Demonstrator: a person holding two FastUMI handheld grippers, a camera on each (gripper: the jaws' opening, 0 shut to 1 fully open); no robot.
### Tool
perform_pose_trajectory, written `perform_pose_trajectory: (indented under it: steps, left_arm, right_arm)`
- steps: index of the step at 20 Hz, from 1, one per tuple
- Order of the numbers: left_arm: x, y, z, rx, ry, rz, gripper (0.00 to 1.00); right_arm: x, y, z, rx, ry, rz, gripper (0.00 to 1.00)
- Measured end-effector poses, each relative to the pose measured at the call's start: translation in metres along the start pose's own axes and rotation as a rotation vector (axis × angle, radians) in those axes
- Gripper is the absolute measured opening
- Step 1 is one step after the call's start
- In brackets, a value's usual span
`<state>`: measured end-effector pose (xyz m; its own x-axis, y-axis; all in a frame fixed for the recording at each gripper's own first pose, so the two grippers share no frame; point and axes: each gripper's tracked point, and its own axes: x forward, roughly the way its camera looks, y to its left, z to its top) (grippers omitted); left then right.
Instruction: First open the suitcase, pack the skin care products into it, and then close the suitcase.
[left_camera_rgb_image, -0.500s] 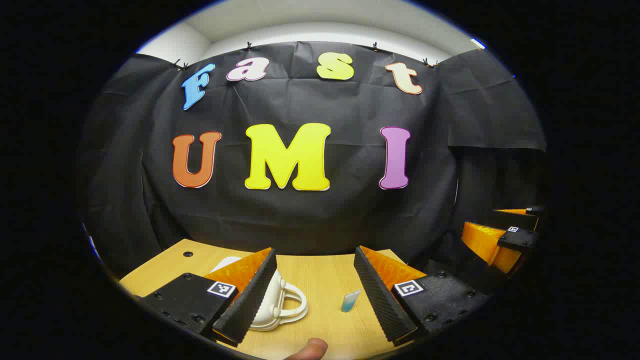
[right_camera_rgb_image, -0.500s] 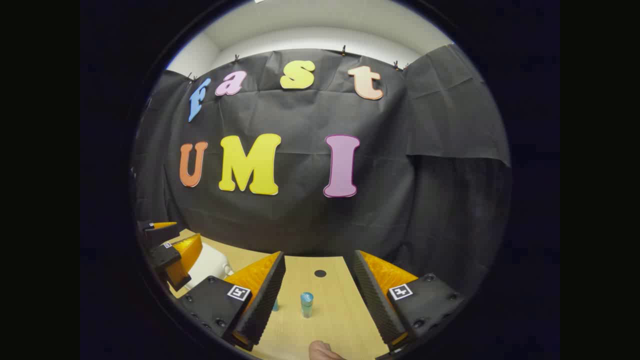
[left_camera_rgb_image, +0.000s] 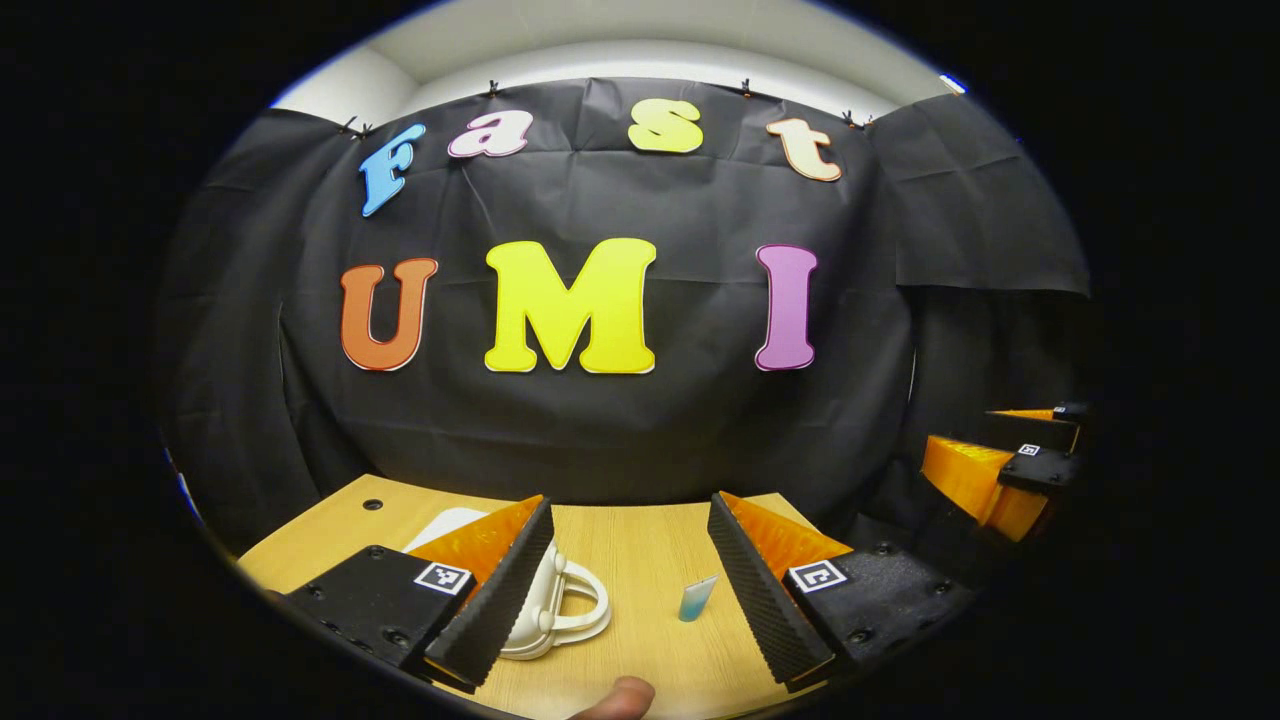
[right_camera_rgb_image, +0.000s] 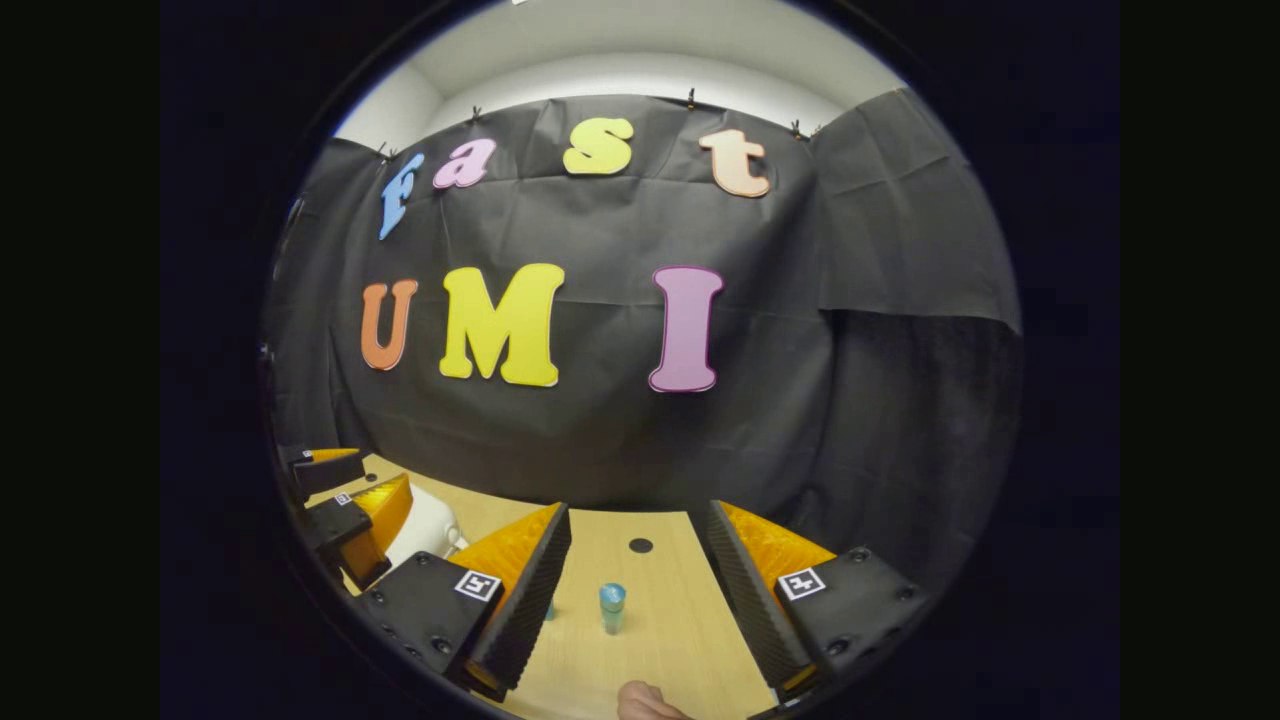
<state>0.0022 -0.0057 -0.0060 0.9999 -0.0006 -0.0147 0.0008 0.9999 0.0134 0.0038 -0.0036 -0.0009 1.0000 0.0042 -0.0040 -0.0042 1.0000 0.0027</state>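
Left gripper view: you are holding the left gripper (left_camera_rgb_image: 628, 585) wide open over the table (left_camera_rgb_image: 640, 540), with the white suitcase (left_camera_rgb_image: 555, 615) lying closed behind its left finger and a blue tube (left_camera_rgb_image: 696, 598) lying between the fingers. Your right gripper (right_camera_rgb_image: 628, 590) is gaping too, hovering above a blue bottle (right_camera_rgb_image: 611, 607) standing upright.

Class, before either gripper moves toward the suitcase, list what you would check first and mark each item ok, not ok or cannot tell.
1. Left gripper open, holding nothing: ok.
2. Right gripper open, holding nothing: ok.
3. White suitcase lies on the table, handle facing the left gripper: ok.
4. Suitcase opened: not ok, it looks closed.
5. Blue bottle standing upright between the right gripper's fingers: ok.
6. Blue tube upright or leaning: cannot tell.
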Motion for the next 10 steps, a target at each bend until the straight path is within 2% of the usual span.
perform_pose_trajectory:
  steps: [7,10]
  left_arm:
    - [0.007,0.005,-0.009,0.016,0.004,0.011,0.99]
    - [0.019,0.020,-0.047,0.122,0.035,0.053,0.99]
  right_arm:
    - [0.011,0.006,-0.003,-0.010,0.004,0.019,0.81]
    - [0.014,-0.007,-0.005,-0.025,-0.004,-0.002,0.81]
